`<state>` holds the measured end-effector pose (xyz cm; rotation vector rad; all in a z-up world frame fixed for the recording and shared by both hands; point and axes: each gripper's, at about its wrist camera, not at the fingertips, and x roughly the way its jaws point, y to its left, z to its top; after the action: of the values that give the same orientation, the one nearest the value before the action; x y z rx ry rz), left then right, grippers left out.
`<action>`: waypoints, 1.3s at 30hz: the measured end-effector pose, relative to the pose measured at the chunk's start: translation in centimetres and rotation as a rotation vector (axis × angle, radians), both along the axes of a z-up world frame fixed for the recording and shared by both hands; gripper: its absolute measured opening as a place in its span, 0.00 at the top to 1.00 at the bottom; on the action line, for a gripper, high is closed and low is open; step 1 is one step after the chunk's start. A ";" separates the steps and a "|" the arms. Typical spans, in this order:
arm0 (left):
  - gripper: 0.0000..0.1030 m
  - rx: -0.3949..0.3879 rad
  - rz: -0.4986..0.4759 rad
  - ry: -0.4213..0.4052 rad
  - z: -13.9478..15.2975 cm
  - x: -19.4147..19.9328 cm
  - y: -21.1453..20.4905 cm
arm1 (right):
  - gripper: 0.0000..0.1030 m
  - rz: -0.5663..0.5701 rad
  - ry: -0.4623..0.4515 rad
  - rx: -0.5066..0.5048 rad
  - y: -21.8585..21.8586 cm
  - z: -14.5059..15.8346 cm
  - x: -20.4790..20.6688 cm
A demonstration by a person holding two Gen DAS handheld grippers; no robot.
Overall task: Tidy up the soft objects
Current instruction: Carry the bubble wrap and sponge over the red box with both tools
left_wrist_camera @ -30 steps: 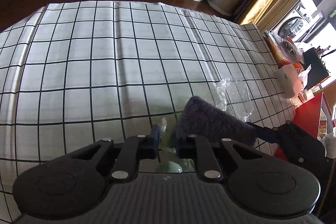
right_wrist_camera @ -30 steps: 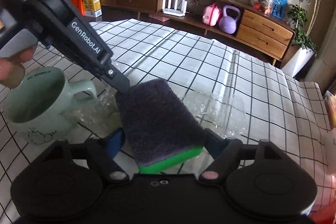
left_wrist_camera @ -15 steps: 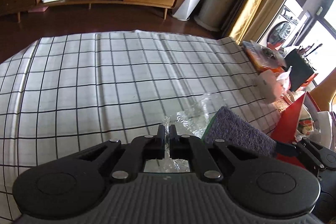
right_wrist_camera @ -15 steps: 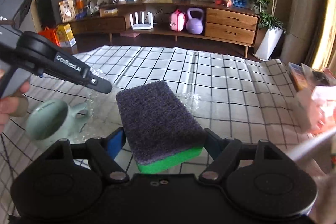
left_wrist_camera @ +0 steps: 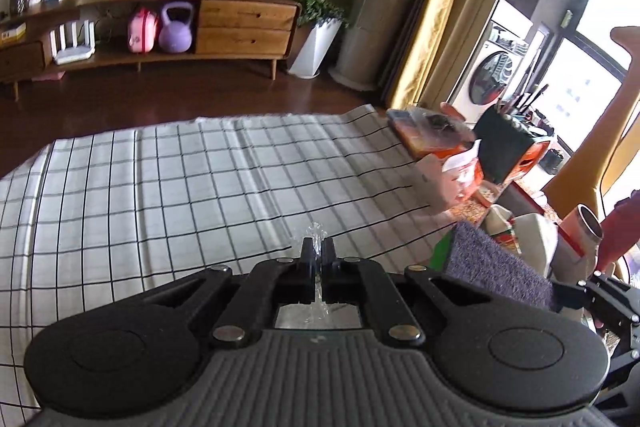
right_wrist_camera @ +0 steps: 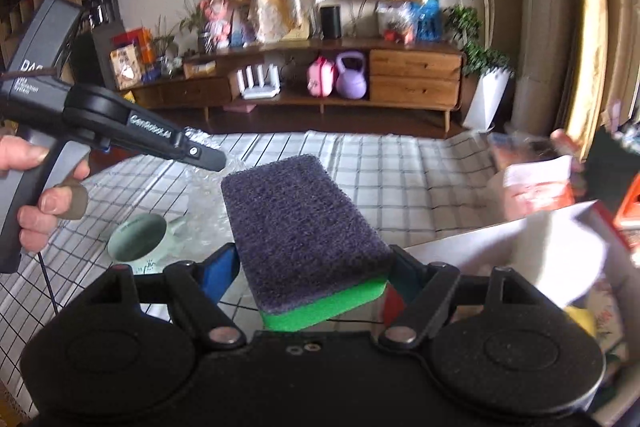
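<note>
Right wrist view: right gripper (right_wrist_camera: 310, 267) jaws clamped across scouring sponge (right_wrist_camera: 298, 223) — left gripper (left_wrist_camera: 318, 254) jaws pinch clear plastic wrap (left_wrist_camera: 316, 230), likely its peeled wrapper.

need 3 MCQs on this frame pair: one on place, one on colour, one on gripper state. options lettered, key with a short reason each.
1. Where is the mug?
A. On the checked cloth, beside crinkled clear plastic
B. On the wooden sideboard
C. Inside the white box

2. What colour is the sponge under its dark scouring top?
A. Yellow
B. Green
C. Pink

3. How does the left gripper stand?
A. Wide open, nothing in it
B. Shut on the sponge
C. Shut on a bit of clear plastic film

Key:
1 A: the right wrist view shows the mug on the cloth, plastic next to it.
2 B: a green layer shows at the sponge's near edge.
3 C: the left wrist view shows the fingers together with clear film sticking out between them; the sponge sits in the right gripper.
</note>
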<state>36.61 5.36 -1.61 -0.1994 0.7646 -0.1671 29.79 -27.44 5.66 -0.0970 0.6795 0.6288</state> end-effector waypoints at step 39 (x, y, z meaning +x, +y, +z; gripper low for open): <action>0.98 -0.152 -0.388 -0.279 14.9 -4.8 -22.0 | 0.24 -0.472 -0.040 0.008 -20.3 -1.3 -0.7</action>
<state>31.79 -16.62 13.32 -0.1658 0.5052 -0.6103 29.05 -47.74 4.34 0.0589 0.6321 0.1754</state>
